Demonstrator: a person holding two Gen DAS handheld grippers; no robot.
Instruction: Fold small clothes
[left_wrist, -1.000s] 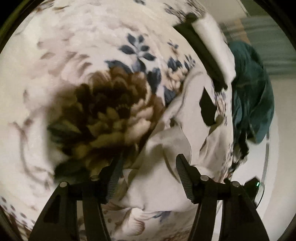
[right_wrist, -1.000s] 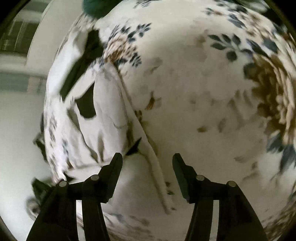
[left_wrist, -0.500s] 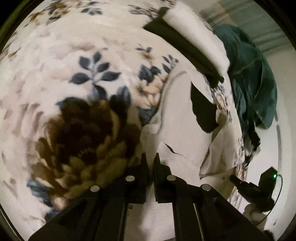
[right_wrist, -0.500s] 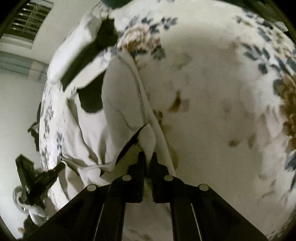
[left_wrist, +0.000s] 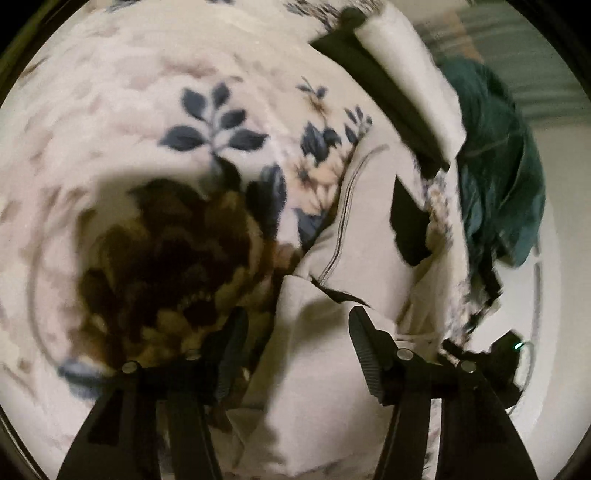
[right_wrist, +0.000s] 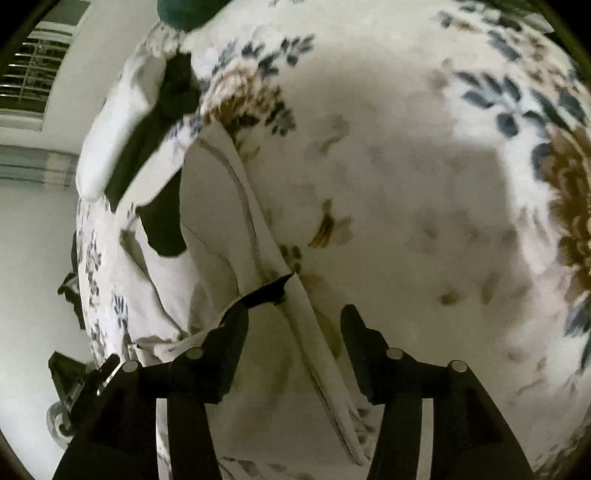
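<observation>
Garment (left_wrist: 325, 387), pale cloth, lies on the floral bed (left_wrist: 147, 110), 1 flap doubled over. Both my grippers, left (left_wrist: 295, 354) and right (right_wrist: 293, 347), spread wide, gripping nothing. More folds probably left.

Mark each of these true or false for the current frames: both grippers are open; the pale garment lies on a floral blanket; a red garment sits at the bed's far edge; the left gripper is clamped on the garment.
1. Both grippers are open. True: the left gripper and right gripper each have their jaws spread.
2. The pale garment lies on a floral blanket. True.
3. A red garment sits at the bed's far edge. False: it is a dark teal garment.
4. The left gripper is clamped on the garment. False: its jaws are apart, with the cloth only between them.
</observation>
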